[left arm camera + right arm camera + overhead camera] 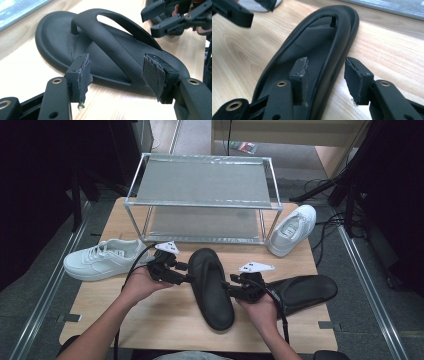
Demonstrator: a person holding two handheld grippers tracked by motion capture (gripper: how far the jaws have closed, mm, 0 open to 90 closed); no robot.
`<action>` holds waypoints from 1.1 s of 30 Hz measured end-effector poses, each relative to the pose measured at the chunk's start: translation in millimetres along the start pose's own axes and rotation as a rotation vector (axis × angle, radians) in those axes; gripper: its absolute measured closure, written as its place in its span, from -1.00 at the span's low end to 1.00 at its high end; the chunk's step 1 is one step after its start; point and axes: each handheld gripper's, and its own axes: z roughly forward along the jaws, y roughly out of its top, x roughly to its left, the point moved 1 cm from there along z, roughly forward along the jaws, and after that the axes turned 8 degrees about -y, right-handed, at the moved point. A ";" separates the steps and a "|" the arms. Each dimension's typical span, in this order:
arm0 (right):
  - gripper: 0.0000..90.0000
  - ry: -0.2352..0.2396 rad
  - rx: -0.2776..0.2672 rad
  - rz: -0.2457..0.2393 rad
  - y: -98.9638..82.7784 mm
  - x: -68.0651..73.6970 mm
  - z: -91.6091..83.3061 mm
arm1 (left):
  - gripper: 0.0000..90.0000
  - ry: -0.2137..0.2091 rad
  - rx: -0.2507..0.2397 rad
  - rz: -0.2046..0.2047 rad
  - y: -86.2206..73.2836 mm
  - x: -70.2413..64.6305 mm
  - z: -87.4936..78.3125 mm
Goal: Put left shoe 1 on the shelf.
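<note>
A black flip-flop (212,287) lies sole-down at the middle of the wooden table, toe end towards the rack. My left gripper (189,271) is at its left edge. In the left gripper view the jaws (117,77) stand wide open in front of the flip-flop (107,50), touching nothing. My right gripper (227,289) is at the flip-flop's right edge. In the right gripper view its jaws (325,77) straddle the flip-flop's rim (337,57), one pad over the footbed and one outside, with gaps on both sides. A second black flip-flop (305,292) lies to the right.
A two-shelf metal rack (202,200) stands at the back of the table. A white sneaker (102,260) lies at the left. Another white sneaker (292,230) leans by the rack's right leg. Bare wood (165,320) shows near the front edge.
</note>
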 end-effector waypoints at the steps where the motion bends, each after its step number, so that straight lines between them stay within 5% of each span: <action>1: 0.22 -0.007 0.003 -0.003 -1.3 0.6 0.4 | -0.11 -0.003 -0.003 0.001 1.5 0.5 0.0; 11: 0.22 -0.019 0.030 -0.010 -11.9 8.2 11.8 | -0.08 -0.031 -0.002 0.026 15.0 -0.5 -4.9; 15: 0.27 -0.020 0.027 0.038 -10.4 9.0 20.0 | -0.03 -0.038 0.005 0.042 21.6 -0.3 -7.7; 19: 0.31 -0.061 0.036 0.019 -8.5 11.3 25.6 | 0.04 -0.051 -0.001 0.042 30.8 1.3 -11.5; 33: 0.57 -0.097 0.056 0.023 -1.3 8.4 34.6 | 0.88 -0.012 -0.068 0.078 61.2 2.3 -36.0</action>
